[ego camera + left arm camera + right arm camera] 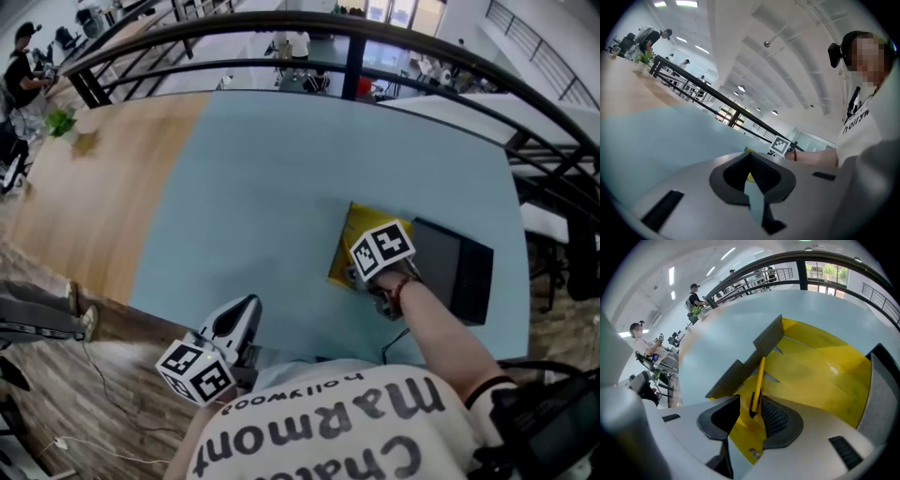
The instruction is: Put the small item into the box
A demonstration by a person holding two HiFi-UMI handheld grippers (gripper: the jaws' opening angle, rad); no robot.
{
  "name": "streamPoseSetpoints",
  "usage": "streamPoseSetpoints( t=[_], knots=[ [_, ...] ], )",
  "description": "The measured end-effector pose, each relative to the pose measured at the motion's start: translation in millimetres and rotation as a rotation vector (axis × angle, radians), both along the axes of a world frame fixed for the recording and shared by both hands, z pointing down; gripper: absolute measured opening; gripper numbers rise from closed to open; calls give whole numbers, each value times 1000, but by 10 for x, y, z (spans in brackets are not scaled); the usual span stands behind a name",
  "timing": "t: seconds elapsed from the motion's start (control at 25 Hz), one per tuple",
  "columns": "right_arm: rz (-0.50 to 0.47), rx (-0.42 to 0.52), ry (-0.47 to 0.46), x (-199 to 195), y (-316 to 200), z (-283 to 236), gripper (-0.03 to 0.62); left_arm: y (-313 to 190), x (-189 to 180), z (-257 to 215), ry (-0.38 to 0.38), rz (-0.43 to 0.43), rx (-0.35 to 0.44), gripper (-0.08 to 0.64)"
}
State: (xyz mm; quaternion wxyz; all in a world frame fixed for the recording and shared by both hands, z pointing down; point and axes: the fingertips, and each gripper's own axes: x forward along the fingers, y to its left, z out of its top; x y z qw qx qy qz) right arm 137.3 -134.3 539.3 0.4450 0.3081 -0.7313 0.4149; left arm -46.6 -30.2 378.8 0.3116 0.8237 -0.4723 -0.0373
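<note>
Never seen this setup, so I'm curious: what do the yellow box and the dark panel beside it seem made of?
Yellow box: likely thin cardboard, smooth and slightly glossy; a highlight shows inside and its flaps are thin and folded.
Dark panel: matte grey board or plastic, no glare; hard to say which.

The flat tabletop (262,187) is light blue, with a tan wood-grain section (103,178) along one side. The open cardboard box (820,371) is yellow inside with dark grey flaps. The left gripper cube (197,370) and the right gripper cube (382,247) carry black-and-white square markers.
</note>
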Motion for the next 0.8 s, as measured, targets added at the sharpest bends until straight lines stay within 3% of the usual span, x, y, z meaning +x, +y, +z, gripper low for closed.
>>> streamPoseSetpoints(
  t=[0.32,0.48,0.56,0.8],
  knots=[
    [139,119,-87,63,-290,-217,158,310,76,-89,-25,-111,34,2],
    [203,196,-275,-62,-330,-556,147,418,150,-113,-30,-145,45,2],
    [202,247,-337,-117,-305,-737,119,473,194,-113,-29,-149,48,2],
    [89,385,-398,-39,-44,-1141,72,610,460,-157,-16,-133,76,2]
  ],
)
